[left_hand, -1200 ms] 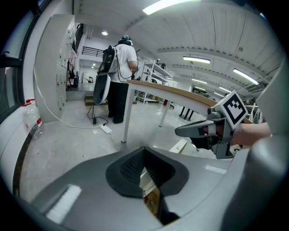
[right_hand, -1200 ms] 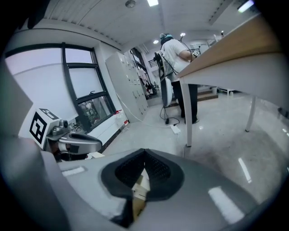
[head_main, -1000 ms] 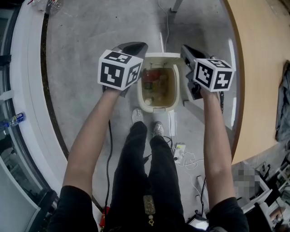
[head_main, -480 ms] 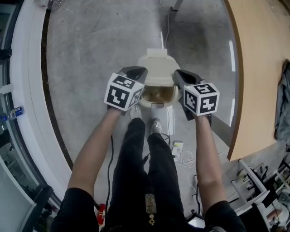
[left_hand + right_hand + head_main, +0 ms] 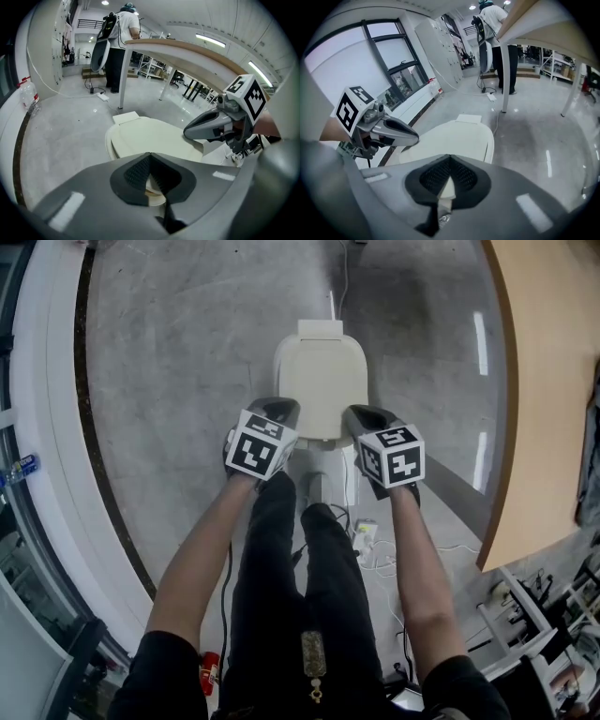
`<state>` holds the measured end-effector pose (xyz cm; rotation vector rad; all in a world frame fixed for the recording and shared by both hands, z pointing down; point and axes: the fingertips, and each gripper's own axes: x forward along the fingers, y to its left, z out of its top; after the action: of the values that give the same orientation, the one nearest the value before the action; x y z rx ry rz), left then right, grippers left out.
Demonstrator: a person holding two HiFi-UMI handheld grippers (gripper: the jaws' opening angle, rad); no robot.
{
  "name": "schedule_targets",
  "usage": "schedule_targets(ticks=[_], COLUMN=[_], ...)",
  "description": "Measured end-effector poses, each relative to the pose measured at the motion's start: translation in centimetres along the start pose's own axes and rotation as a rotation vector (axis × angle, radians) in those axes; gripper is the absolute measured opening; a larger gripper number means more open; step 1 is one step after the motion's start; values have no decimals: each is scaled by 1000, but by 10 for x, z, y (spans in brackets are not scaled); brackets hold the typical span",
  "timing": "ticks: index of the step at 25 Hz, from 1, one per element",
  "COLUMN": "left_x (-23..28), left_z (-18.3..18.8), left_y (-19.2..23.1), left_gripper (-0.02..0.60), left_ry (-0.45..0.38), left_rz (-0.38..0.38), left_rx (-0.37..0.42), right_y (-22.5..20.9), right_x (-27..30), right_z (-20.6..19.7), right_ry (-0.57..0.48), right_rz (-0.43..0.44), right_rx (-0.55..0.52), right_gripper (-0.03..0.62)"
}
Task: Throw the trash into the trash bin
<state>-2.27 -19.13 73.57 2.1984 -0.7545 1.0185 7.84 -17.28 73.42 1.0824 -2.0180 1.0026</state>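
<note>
**Bin lid down, both claws clenched and empty**

Far left: white curved ledge, bordering the grey concrete floor; clear plastic bottle just beyond it at the picture's edge.

Left gripper: hangs over the near-left corner of the bin's lid, pointing steeply down and away from the body. Clenched, jaw tips pressed together in its own view, grasping nothing; only the pale rim of the bin showing behind the pads. Cannot tell whether it touches the lid.

Cream plastic trash bin: stands on the floor just beyond the feet, between the two grippers. Rounded lid down flat, covering the inside and hiding any trash in it from all three views.

Black trousers: fill the near middle of the head view.

Right gripper: hangs over the near-right corner of the lid, level with the left one and tilted the same way. Clamped shut as well, tips meeting, holding nothing.

White power strip: lies on the floor right of the trousers, among loose cables.

Far right: light wooden tabletop with a curved edge.

Far end of that table, in both gripper views: standing person, back turned.
</note>
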Motion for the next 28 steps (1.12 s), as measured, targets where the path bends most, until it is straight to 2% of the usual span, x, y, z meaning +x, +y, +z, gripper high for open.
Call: schedule_targets(ticks=[10,20,24,28], left_x=[42,51,42,14], left_z=[-47,-51,-46,-24], left_y=[2,7,1,-9], left_gripper=[0,0,0,0], left_ry=[43,23,20,-37], left_rz=[25,59,62,70], left_rx=[-3,0,4,21], right_y=[-9,-11,-8,11], right_x=[44,57,47,20], right_z=[-49,-59,-53,-27], right_ry=[74,92,59,-32], right_rz=[-16,-29,-32,-11], right_rx=[-42,-68,-60,-69], right_gripper=[3,3,3,3])
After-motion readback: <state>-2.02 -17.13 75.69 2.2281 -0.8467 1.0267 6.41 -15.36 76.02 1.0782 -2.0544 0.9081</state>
